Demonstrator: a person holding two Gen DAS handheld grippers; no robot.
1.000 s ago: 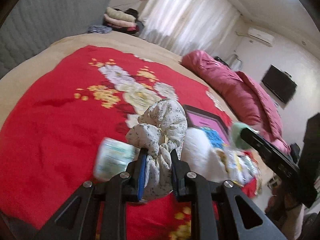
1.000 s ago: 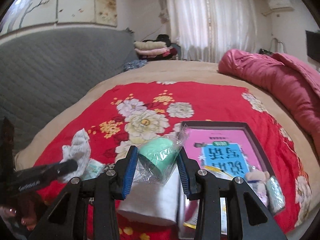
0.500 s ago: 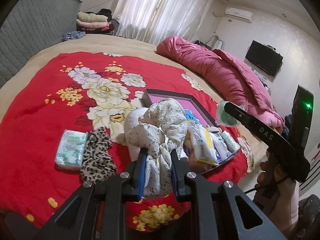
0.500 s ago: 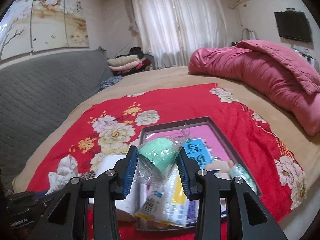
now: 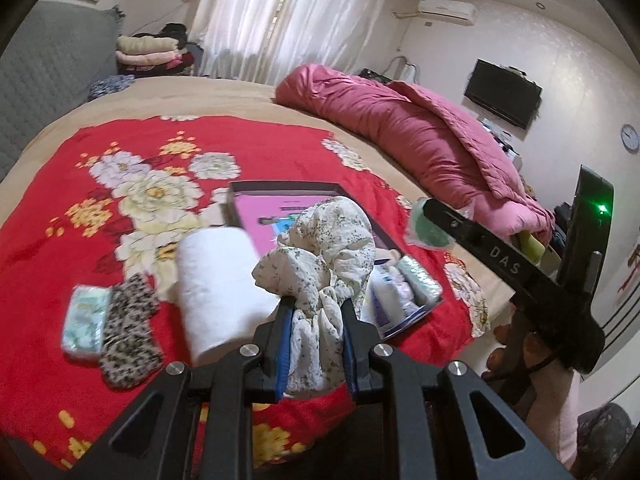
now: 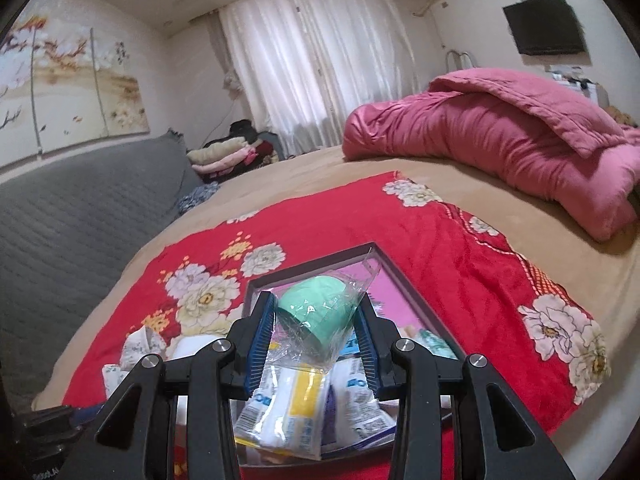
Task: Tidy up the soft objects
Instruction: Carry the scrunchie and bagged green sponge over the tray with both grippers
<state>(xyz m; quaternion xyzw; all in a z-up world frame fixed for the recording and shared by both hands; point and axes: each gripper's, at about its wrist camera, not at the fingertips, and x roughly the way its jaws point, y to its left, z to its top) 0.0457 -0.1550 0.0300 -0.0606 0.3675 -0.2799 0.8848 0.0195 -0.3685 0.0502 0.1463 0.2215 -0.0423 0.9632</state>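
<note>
My left gripper is shut on a white floral scrunchie and holds it above the bed, over the near left corner of the dark tray. My right gripper is shut on a green roll in a clear plastic bag, above the tray. The right gripper with the green bag also shows in the left wrist view, to the right of the tray. The tray has a pink bottom and holds several packets at its near end.
A white towel roll, a leopard-print cloth and a tissue pack lie left of the tray on the red flowered blanket. A pink duvet lies at the far right. A grey headboard stands to the left.
Both grippers have risen and drawn back toward the foot of the bed, keeping their loads. The view has swung right, so the tray and towel roll now sit nearer the middle.
</note>
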